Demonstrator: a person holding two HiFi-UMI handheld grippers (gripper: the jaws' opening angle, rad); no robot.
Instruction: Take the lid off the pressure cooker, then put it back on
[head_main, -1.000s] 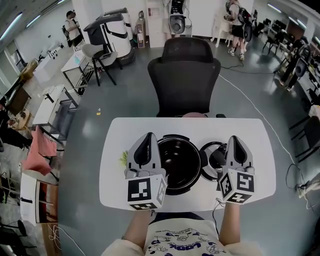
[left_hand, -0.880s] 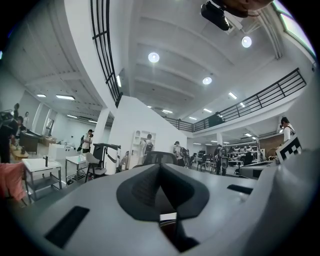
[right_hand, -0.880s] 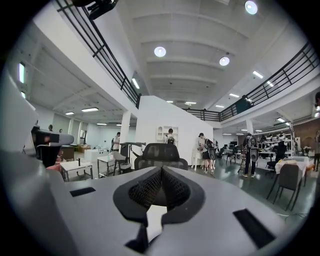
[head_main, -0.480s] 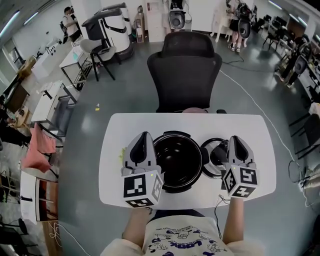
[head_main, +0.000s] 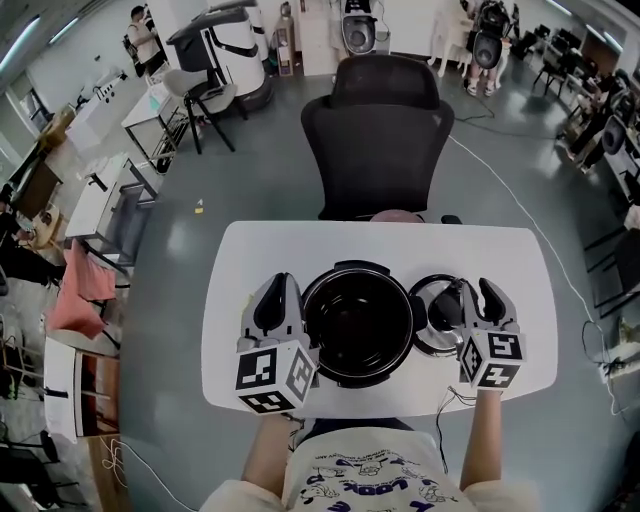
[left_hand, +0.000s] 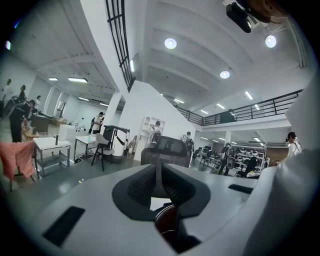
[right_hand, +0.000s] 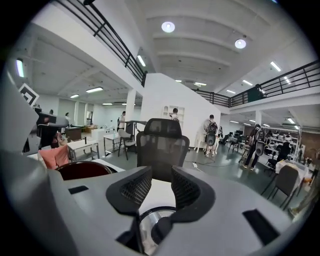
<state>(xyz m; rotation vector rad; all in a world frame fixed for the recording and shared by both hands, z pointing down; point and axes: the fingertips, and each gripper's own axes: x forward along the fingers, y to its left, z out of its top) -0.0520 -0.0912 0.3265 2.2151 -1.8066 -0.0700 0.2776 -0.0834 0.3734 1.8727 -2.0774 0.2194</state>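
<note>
Two grippers flank the cooker (head_main: 358, 325), which sits open-mouthed and dark inside on the white table (head_main: 300, 250). The lid (head_main: 430, 338) is off, lying flat just right of the cooker. Left gripper (head_main: 280, 287) is just left of the cooker, jaws pressed together with nothing between them. Right gripper (head_main: 478, 297) is right of the cooker, over the lid, and its jaws are opening: there's a clear gap between the pads, nothing pinched, with the lid's black knob just beneath.

Beyond the cooker runs a bare strip of table, then a black chair (head_main: 385, 120) stands close to the far edge. On the near side the cooker almost reaches the table's edge, so there's little margin there. More bare top lies left of the cooker past the left gripper, and right of it past the lid.

Grey floor (head_main: 220, 170) spreads wide open all round. A white cable (head_main: 520, 225) trails across it to the cooker's far right. Desks (head_main: 100, 215) and a pink cloth (head_main: 80, 295) stand well off to its left, with people far behind.
</note>
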